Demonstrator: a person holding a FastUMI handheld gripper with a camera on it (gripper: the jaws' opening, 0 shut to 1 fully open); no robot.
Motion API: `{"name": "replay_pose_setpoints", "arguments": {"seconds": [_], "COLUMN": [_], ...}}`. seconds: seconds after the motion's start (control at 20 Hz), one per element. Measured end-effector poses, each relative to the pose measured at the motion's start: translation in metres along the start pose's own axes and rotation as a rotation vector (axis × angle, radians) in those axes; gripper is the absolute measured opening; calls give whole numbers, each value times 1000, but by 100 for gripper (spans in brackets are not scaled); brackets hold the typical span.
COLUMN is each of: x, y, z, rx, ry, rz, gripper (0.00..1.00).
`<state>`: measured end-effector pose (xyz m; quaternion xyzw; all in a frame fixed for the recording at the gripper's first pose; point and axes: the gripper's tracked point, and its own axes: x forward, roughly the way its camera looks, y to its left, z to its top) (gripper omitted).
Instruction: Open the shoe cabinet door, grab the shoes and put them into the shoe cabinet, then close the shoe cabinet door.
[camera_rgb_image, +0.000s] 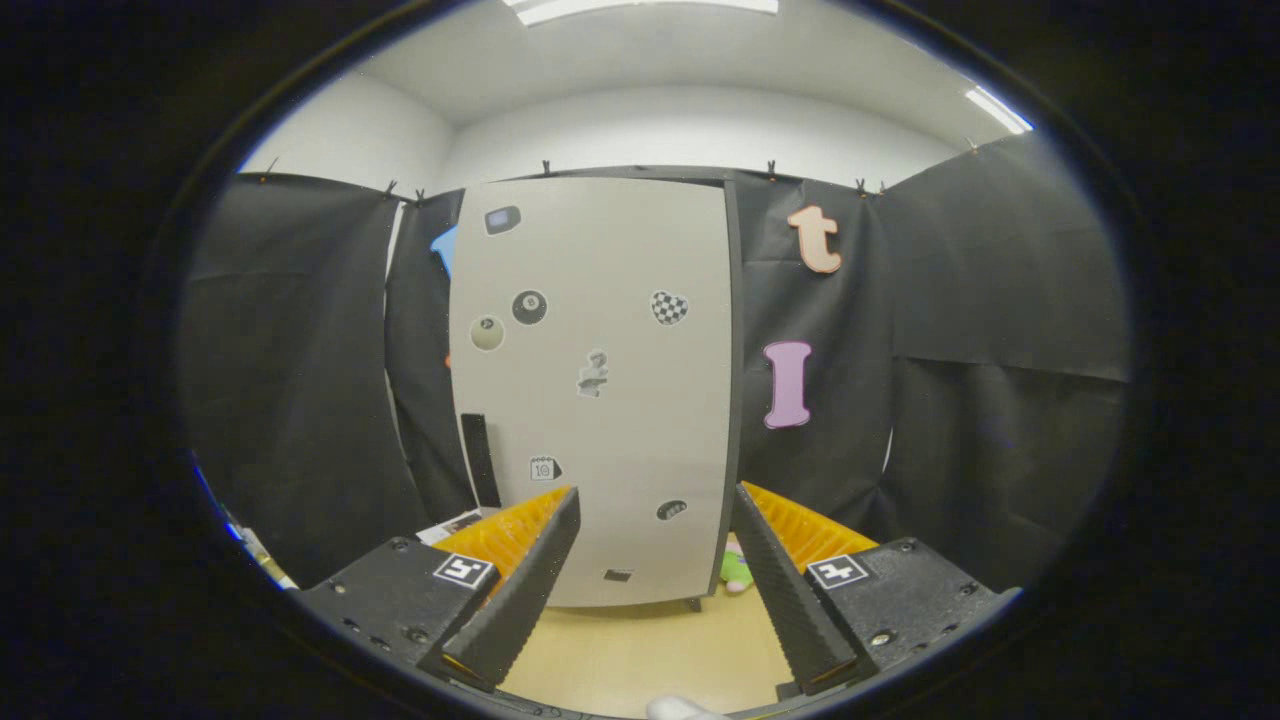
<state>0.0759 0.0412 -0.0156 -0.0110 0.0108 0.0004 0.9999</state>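
Fingers (655, 520) apart, empty | shoe cabinet door (600, 390) closed ahead | green item (737, 570) beside cabinet

A pink-green object (736, 572) sits mostly hidden behind the shoe cabinet (600, 400).

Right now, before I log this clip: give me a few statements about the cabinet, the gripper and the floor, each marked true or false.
1. The shoe cabinet door is shut. True.
2. The gripper grips a shoe. False: its fingers stand apart with nothing between them.
3. Stickers dot the door. True.
4. The cabinet lies on its side. False: it stands upright on the wooden floor.
5. A small green and pink thing sits by the cabinet's lower right corner. True.
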Motion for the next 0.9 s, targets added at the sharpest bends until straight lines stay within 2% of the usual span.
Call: {"name": "replay_pose_setpoints", "arguments": {"seconds": [0.9], "x": [0], "y": [8], "z": [3], "rx": [-20], "ry": [-7], "rz": [22], "gripper": [99]}}
